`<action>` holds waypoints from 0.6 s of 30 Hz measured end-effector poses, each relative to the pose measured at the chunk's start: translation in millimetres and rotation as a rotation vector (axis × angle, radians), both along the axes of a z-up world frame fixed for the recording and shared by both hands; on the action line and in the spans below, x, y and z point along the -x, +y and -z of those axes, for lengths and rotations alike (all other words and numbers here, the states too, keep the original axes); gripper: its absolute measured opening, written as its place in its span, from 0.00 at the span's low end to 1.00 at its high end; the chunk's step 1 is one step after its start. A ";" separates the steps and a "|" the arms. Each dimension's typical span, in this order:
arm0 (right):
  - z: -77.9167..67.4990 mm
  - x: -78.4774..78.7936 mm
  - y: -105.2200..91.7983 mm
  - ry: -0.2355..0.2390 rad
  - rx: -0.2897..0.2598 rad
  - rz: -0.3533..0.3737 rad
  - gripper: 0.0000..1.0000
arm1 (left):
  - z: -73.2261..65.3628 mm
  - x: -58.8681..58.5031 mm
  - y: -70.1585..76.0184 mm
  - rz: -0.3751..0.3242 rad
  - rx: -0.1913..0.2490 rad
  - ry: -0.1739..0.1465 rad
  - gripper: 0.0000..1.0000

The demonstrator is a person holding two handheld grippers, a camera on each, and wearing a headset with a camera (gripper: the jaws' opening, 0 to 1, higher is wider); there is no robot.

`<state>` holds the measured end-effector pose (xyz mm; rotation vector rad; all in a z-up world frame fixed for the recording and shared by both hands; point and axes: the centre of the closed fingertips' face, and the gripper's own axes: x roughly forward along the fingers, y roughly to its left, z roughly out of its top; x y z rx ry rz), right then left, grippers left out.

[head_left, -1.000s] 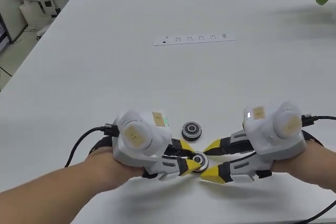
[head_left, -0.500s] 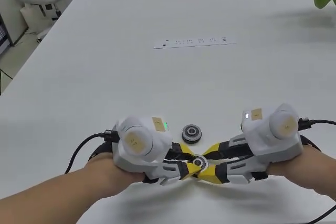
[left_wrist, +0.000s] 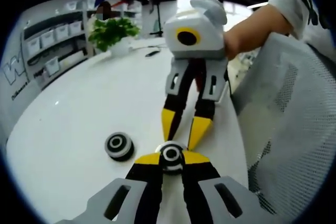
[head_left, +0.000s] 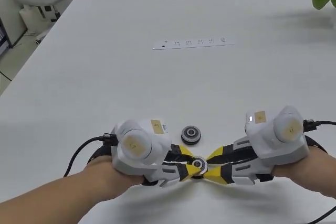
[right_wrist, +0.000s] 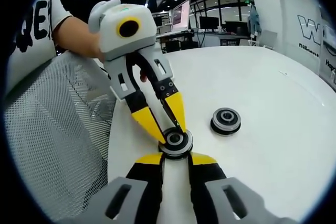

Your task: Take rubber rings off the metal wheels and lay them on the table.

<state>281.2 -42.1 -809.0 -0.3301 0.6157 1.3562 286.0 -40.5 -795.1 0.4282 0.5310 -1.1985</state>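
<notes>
Holds one metal wheel [head_left: 197, 164] between the tips of the left claw [left_wrist: 173, 157], closed on its rim, with the right claw [right_wrist: 178, 159] closed on it from the opposite side and a second wheel [head_left: 191, 134] flat on the tabletop [head_left: 157, 87] just beyond.

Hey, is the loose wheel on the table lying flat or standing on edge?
Lying flat: the loose wheel rests on the table with its round face and hub pointing up.
</notes>
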 end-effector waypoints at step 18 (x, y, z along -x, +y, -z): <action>2.4 -7.9 -4.7 0.008 0.031 0.024 0.00 | 0.5 -0.3 0.4 -0.006 0.002 -0.001 0.14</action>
